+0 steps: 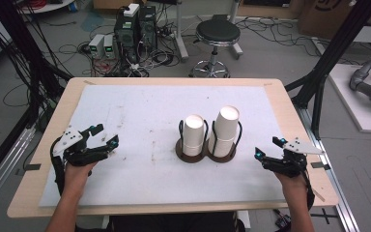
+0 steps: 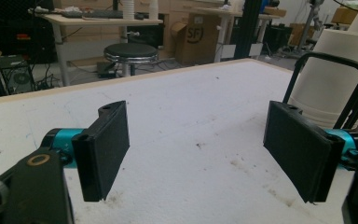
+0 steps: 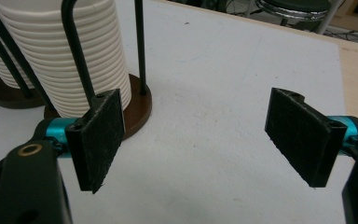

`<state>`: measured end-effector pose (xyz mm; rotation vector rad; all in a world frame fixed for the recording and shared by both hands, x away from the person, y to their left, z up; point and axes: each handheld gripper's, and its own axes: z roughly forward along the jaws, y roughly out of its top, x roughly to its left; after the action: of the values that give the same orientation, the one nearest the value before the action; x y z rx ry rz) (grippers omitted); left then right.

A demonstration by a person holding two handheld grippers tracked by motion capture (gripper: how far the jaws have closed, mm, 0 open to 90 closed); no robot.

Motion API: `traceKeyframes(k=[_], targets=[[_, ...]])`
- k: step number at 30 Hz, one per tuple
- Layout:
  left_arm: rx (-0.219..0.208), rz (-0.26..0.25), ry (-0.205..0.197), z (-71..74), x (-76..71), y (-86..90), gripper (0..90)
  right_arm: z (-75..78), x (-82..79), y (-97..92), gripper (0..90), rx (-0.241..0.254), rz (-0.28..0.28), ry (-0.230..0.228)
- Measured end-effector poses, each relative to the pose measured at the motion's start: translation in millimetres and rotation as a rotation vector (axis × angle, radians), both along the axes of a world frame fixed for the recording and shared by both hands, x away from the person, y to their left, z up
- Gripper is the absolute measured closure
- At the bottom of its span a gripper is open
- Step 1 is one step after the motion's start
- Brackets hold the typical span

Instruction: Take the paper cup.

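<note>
**Me:** My left tongs (image 1: 107,136) are spread wide with nothing between them. My right tongs (image 1: 267,149) are spread wide and empty too. Both sit low over the white mat (image 1: 125,111), the left at about eight o'clock, the right at about four o'clock.

**Helper:** Where are the cups?

**Me:** Right in the middle, between my two hands. Two stacks of paper cups stand upside down in a dark holder (image 1: 206,150) with thin black hoops. The short stack (image 1: 193,134) is on the left, the tall stack (image 1: 225,130) is touching it on the right.

**Helper:** How would you start?

**Me:** I think I should go for the tall stack with the right tongs. I would come in from the three o'clock side, slow, high up near the top cup, so I miss the hoops. Squeeze soft, or the cup gets squished.

**Helper:** Do the little cameras help?

**Me:** Yes. The right gripper view shows the many cup rims (image 3: 70,60) stacked close and a black hoop (image 3: 77,51) in front of them. The high view shows how far apart my hands are.
</note>
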<state>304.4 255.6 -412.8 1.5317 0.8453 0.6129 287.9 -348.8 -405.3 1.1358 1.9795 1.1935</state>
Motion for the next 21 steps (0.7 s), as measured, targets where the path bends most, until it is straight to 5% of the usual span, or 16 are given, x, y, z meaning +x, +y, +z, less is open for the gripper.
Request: traceKeyframes(k=[11,16,21], targets=[[-0.007,-0.015,0.016,-6.0,5.6,-2.9,22.4,4.7,-3.5,9.3,20.5,0.029,0.032,-0.024],[-0.011,-0.030,0.021,-7.2,7.3,-3.3,22.4,11.4,-8.5,19.6,29.5,0.101,0.084,-0.056],[-0.013,-0.036,0.014,-5.6,6.9,-2.8,22.4,19.9,-18.3,37.2,52.7,0.128,0.171,-0.067]])
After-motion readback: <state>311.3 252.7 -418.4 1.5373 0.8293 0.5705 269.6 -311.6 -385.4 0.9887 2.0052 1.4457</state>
